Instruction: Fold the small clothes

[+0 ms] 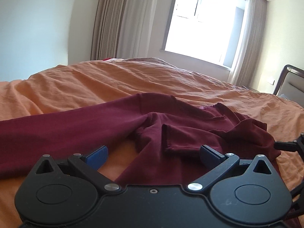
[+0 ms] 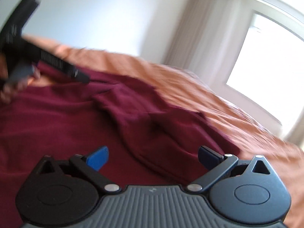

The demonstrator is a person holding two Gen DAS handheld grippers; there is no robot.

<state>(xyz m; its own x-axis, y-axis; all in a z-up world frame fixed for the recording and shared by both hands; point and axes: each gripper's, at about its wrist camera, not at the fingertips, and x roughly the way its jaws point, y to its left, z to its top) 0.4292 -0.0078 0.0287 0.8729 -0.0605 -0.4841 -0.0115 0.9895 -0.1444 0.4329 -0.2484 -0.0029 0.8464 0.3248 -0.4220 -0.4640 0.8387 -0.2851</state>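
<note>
A dark red garment (image 1: 117, 125) is spread rumpled across the orange bedsheet (image 1: 95, 79), toward the near edge of the bed, with one sleeve bunched up and a cuff hem lying right in front of the left gripper (image 1: 153, 156). That gripper's blue pads are spread wide with nothing between them, hovering just over the cloth. Same story for the right gripper (image 2: 153, 156): wide apart, empty, low over the red fabric, though its view is smeared so fine detail can't be made out.

The fabric looks like thin, light jersey, so it'll probably sag and slide rather than hold a crease. Hems, cuffs or the shoulder seam would likely be the best spots to pinch. Plenty of bare sheet is seen toward the far edge for laying folds; a headboard (image 1: 290, 81) sits off at the far right corner.
</note>
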